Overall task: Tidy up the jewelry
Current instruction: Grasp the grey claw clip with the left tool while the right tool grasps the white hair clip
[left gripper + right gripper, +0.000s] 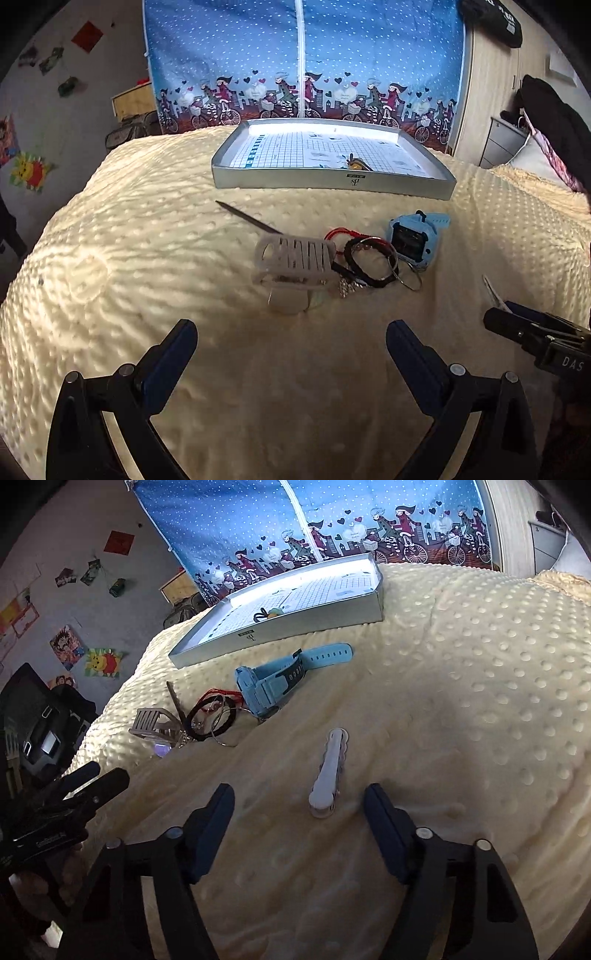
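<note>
Both pairs of fingers stand wide apart and empty: the right gripper [299, 805] brackets a white hair clip [328, 771] lying lengthwise between its fingers, while the left gripper [291, 332] hangs short of the jewelry pile with nothing between its fingers. Beneath both spreads the cream dotted blanket [110, 240], soft and uneven. Far ahead of the fingers sits the silver tray [332, 181], lined with gridded paper and already holding one small yellow trinket [354, 161]. Between tray and left fingers lies the pile: a blue watch [413, 240] toward the right, a translucent claw clip [295, 258] straight ahead, and black hair ties tangled with a red cord and metal rings [369, 258] in between; a thin dark pin [247, 218] lies beyond the claw clip. The step in hand looks like picking up the white clip. It probably wants the right fingers lowered evenly, pressing slightly into the blanket, closing across the clip's narrow width near its middle so it doesn't pivot.
</note>
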